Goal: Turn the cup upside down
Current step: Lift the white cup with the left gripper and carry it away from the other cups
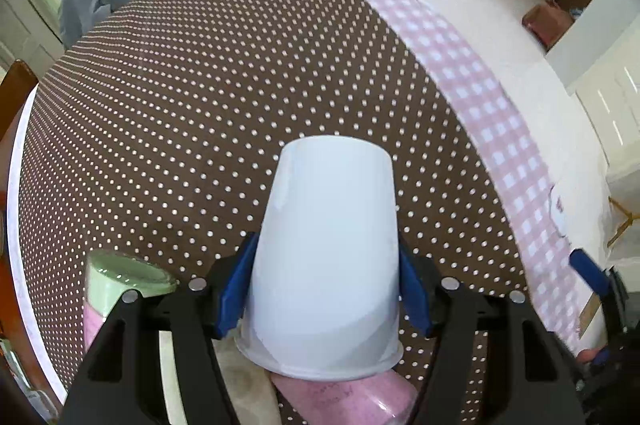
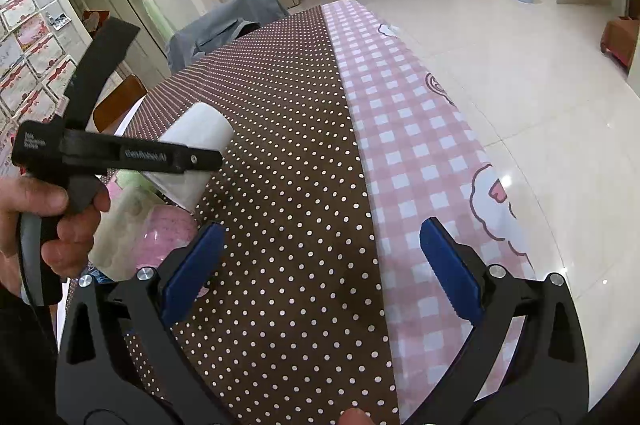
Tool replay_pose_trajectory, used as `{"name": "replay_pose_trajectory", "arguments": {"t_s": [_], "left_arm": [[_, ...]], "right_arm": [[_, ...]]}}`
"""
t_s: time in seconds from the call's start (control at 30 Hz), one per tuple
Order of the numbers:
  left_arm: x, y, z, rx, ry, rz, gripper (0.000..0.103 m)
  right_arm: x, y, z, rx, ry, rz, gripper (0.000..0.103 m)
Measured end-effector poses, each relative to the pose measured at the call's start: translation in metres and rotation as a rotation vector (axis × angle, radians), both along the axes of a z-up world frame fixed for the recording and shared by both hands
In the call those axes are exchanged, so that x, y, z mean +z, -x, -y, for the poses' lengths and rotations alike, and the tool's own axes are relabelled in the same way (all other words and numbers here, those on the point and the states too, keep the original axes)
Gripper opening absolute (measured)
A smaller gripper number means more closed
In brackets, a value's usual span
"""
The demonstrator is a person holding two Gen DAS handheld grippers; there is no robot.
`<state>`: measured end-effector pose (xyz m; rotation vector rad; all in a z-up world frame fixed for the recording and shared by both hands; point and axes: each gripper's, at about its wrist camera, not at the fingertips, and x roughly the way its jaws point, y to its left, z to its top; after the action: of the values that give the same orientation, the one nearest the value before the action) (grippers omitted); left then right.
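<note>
Already the white plastic cup [image 1: 326, 257] sits between the blue fingers [image 1: 234, 295] of the left gripper [image 1: 324, 289], at the lower middle of the left wrist frame. Its closed base points away toward the upper part of the frame and its flanged rim lies nearest the camera, so it looks tipped well over, base forward. The pads press on both side walls just above the rim; the left gripper is closed on the cup and carries it above the brown polka-dot cloth of the bench [image 1: 240, 85].

In the right wrist view the same cup [image 2: 200, 141] shows at the left of the frame, partly behind the black body of the left gripper, which a bare hand [image 2: 44, 225] grips by its handle. The right gripper [image 2: 320, 265] hangs with its fingers spread wide, holding nothing, over the seam between the dotted cloth and the pink gingham strip.

I judge the cup to be light, thin-walled and smooth, so it will flex under a hard squeeze and could slide in the pads as the wrist turns. The hold near the rim, where the flange stiffens the wall, seems the sound place; mid-wall would dent more readily. It should not shatter if dropped.

Below the cup lie a pink bottle [image 1: 352, 397] and a pale green lidded container [image 1: 120, 277], both close enough to be knocked when the cup is set down.
</note>
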<state>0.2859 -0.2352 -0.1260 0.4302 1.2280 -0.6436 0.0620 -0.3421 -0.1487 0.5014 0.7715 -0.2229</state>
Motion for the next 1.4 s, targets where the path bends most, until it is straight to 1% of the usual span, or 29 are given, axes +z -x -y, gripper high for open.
{"name": "replay_pose_trajectory", "arguments": {"t_s": [0.1,0.17,0.3,0.37,0.43,0.53,0.7,0.93,1.03,1.17,1.3,1.4], "left_arm": [[0.02,0.005,-0.013,0.014,0.041,0.015,0.064],[0.036,0.017,-0.029,0.025,0.07,0.022,0.064],[0.045,0.033,-0.049,0.043,0.117,0.03,0.064],[0.058,0.051,-0.064,0.05,0.136,0.042,0.064],[0.066,0.063,-0.077,0.055,0.15,0.051,0.064],[0.059,0.075,-0.085,0.062,0.164,0.059,0.064],[0.059,0.108,-0.116,0.078,0.179,0.067,0.064],[0.042,0.156,-0.152,0.094,0.168,0.071,0.064],[0.03,0.172,-0.165,0.102,0.176,0.049,0.064],[0.006,0.187,-0.174,0.12,0.172,-0.007,0.064],[-0.017,0.2,-0.172,0.121,0.177,-0.064,0.064],[-0.033,0.2,-0.167,0.148,0.188,-0.097,0.064]], "right_arm": [[0.004,0.004,-0.002,-0.001,0.006,0.007,0.097],[0.006,0.007,-0.005,0.001,0.007,0.011,0.097],[0.013,0.01,-0.014,0.018,0.012,0.021,0.097],[0.016,0.013,-0.021,0.031,0.014,0.029,0.097],[0.02,0.016,-0.027,0.042,0.018,0.036,0.097],[0.025,0.021,-0.037,0.06,0.021,0.045,0.097],[0.028,0.029,-0.05,0.088,0.027,0.049,0.097],[0.024,0.038,-0.061,0.113,0.031,0.038,0.097],[0.019,0.042,-0.061,0.117,0.031,0.024,0.097],[0.015,0.047,-0.062,0.12,0.027,0.015,0.097],[0.015,0.05,-0.064,0.123,0.028,0.012,0.097],[0.014,0.052,-0.065,0.121,0.028,0.009,0.097]]}}
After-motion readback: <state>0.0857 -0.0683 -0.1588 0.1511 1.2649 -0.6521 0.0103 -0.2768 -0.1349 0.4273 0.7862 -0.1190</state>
